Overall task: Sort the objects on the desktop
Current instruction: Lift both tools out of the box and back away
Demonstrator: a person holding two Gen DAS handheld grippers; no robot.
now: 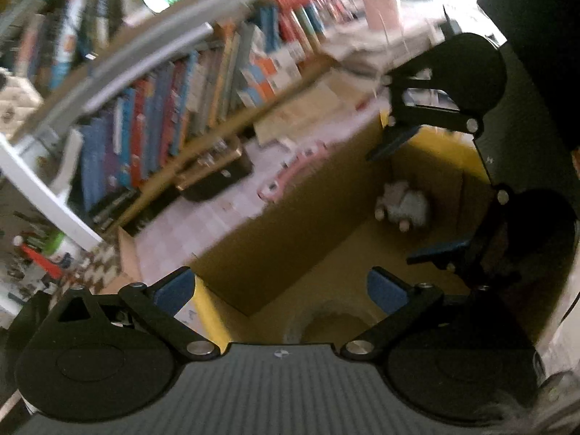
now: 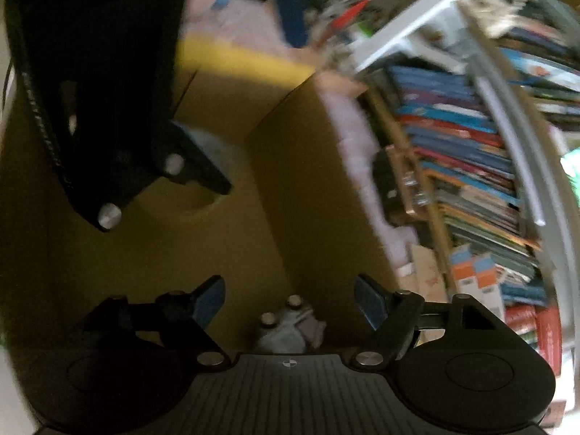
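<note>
A yellow cardboard box (image 1: 290, 224) stands open under both grippers. On its floor lies a small grey and white plush toy (image 1: 402, 204) with round feet. In the left wrist view my right gripper (image 1: 417, 195) hangs over the toy, open, its blue pads well clear of it. The right wrist view shows the toy (image 2: 286, 330) low between the spread fingers of the right gripper (image 2: 290, 301), untouched. My left gripper (image 1: 279, 286) is wide open, holding nothing. A clear round thing (image 1: 330, 320), too blurred to name, lies on the box floor below it.
A checkered cloth (image 1: 203, 217) covers the table beside the box. On it are a dark case with gold trim (image 1: 214, 174) and a pink curved thing (image 1: 290, 174). Behind them runs a shelf packed with books (image 1: 152, 127). Both views are blurred.
</note>
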